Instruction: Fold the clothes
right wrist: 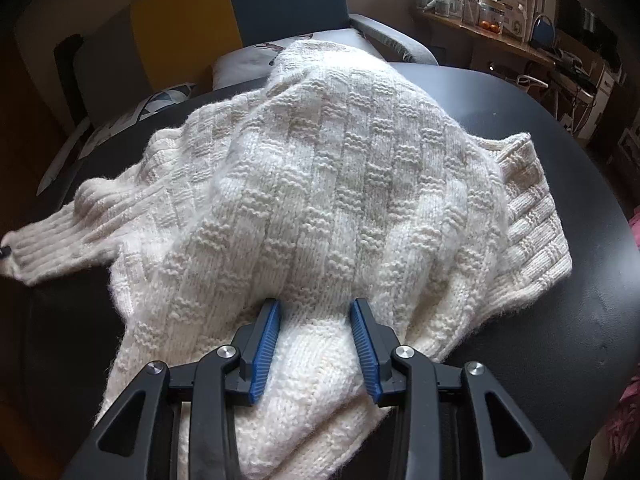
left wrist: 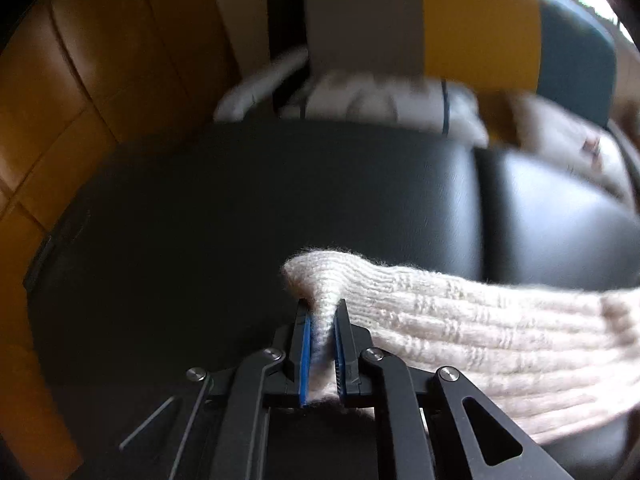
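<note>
1. Blue-padded jaws of the left gripper (left wrist: 322, 320) were clamped on the ribbed cuff (left wrist: 320, 276) of a cream sweater (right wrist: 320, 168); the sleeve ran off to that gripper's right, toward the body of the garment.
2. Right gripper (right wrist: 314, 320) had its jaws apart, straddling a ridge of knit at the near edge of the sweater; the pads did not appear to pinch it.
3. Sweater lay rumpled on the table (right wrist: 520, 340), humped in the middle, one sleeve stretched out leftward, a ribbed edge showing at the right. Its long axis ran roughly left to right across the right gripper's view.
4. Judgement: the held sleeve lay outside the body, so the left gripper was the nearer to carry it across.
5. Table was dark, smooth and round-edged. A chair (right wrist: 248, 8) stood behind; a cluttered shelf (right wrist: 480, 12) sat at the far right.
</note>
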### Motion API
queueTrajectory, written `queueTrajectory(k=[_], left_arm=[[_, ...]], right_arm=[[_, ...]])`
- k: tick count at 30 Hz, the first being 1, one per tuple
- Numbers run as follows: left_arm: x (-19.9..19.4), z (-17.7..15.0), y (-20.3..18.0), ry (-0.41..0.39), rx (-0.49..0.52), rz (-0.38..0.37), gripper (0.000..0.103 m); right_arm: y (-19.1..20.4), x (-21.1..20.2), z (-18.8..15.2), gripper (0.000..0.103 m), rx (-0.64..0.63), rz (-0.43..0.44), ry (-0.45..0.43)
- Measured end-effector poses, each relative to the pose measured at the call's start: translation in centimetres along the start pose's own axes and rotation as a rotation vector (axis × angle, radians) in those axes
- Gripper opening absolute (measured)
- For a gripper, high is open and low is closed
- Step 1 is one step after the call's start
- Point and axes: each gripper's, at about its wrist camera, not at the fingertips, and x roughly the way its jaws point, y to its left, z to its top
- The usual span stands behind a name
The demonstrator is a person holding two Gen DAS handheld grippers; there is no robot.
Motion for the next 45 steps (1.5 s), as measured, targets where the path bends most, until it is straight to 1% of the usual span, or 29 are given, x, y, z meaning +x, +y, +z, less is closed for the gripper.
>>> queueTrajectory(k=[1,3,5,7,8,9,10,11,12,13,14,15,17,19,21,23,25,28,29,30,31,32,33,34,36,38,39,42,45], left_arm=[[-0.6,-0.5,-0.1,-0.004,-0.019,-0.019,0.013],[-1.8,-1.4,-0.2,-0.012,-0.056,-0.057,0.013],[-3.0,-2.3,-0.4,-0.021,-0.093,-0.094,0.023],[-4.2,-3.2,-0.6,-0.029,-0.13,-0.132,0.039],[-4.8,-3.6,-0.6,-0.033,-0.149,-0.151,0.044],[-5.4,-4.1,-0.7,-0.037,-0.167,-0.17,0.054],[-6.8,-5.1,-2.4,-0.047,-0.124,-0.226,0.055],[-8.3,-6.2,-4.0,-0.057,-0.08,-0.282,0.055],[-8.9,-7.0,-5.7,-0.048,-0.028,-0.317,0.054],[-9.5,-7.8,-7.4,-0.038,0.024,-0.352,0.05],[-9.8,-8.9,-9.4,-0.004,0.073,-0.404,0.043],[-10.0,-10.1,-11.3,0.031,0.123,-0.456,0.033],[-10.2,-12.0,-15.0,0.107,0.201,-0.547,0.032],[-10.1,-13.5,-18.1,0.174,0.227,-0.603,0.032],[-10.2,-15.5,-20.5,0.244,0.267,-0.634,0.033],[-10.1,-16.9,-21.9,0.288,0.292,-0.632,0.033],[-10.3,-17.7,-22.3,0.295,0.312,-0.643,0.033],[-10.8,-18.4,-22.8,0.296,0.346,-0.655,0.038],[-11.1,-18.5,-22.9,0.289,0.359,-0.656,0.038],[-11.4,-18.6,-23.0,0.282,0.372,-0.656,0.038],[-11.7,-18.6,-23.2,0.276,0.385,-0.657,0.039],[-11.6,-18.3,-23.0,0.276,0.371,-0.659,0.039],[-11.5,-18.0,-22.9,0.276,0.358,-0.66,0.041],[-11.5,-17.7,-22.7,0.275,0.344,-0.661,0.046],[-11.2,-17.1,-22.2,0.275,0.287,-0.667,0.052],[-11.1,-16.9,-22.0,0.277,0.244,-0.68,0.053],[-11.1,-16.9,-22.1,0.28,0.237,-0.674,0.055],[-11.3,-17.5,-23.1,0.285,0.272,-0.663,0.057],[-11.5,-18.2,-24.6,0.281,0.342,-0.627,0.059]], right_arm=[[0.1,0.0,0.1,0.038,-0.003,0.001,-0.001],[-0.2,-0.4,0.5,0.038,0.003,0.036,0.006],[-1.5,-2.5,0.6,0.038,0.069,0.136,-0.034],[-2.5,-4.9,0.6,0.038,0.114,0.222,-0.067],[-2.9,-6.2,0.4,0.038,0.114,0.246,-0.065],[-3.0,-7.0,0.2,0.038,0.107,0.247,-0.057],[-3.1,-7.8,-0.2,0.038,0.099,0.252,-0.045],[-3.1,-8.5,-0.9,0.038,0.092,0.277,-0.028],[-3.1,-9.2,-1.5,0.038,0.085,0.301,-0.011],[-3.0,-9.7,-2.2,0.038,0.08,0.323,0.006],[-2.7,-9.8,-3.0,0.038,0.08,0.335,0.025],[-2.5,-9.8,-3.8,0.038,0.082,0.347,0.045],[-2.5,-9.1,-5.4,0.038,0.099,0.367,0.092],[-2.2,-8.6,-6.6,0.038,0.104,0.368,0.119],[-1.9,-8.2,-7.5,0.038,0.112,0.392,0.134],[-1.5,-7.5,-8.2,0.036,0.104,0.39,0.161],[-1.0,-6.6,-8.6,0.032,0.09,0.377,0.175],[-0.7,-5.6,-8.7,0.027,0.126,0.442,0.159],[-0.7,-5.2,-8.7,0.023,0.136,0.46,0.156],[-0.6,-4.8,-8.7,0.009,0.141,0.473,0.151],[-0.4,-4.6,-8.6,0.007,0.125,0.462,0.139],[-0.5,-4.6,-8.4,0.006,0.113,0.449,0.124],[-1.2,-5.2,-8.0,0.006,0.115,0.427,0.096],[-1.9,-5.7,-7.5,0.006,0.116,0.406,0.068],[-3.3,-6.8,-6.6,0.006,0.12,0.363,0.012],[-4.8,-7.9,-5.8,0.006,0.124,0.32,-0.044],[-5.5,-8.5,-5.3,0.006,0.126,0.299,-0.072],[-8.3,-9.7,-4.0,0.006,0.142,0.217,-0.146],[-11.7,-9.2,-2.8,0.004,0.155,0.071,-0.179]])
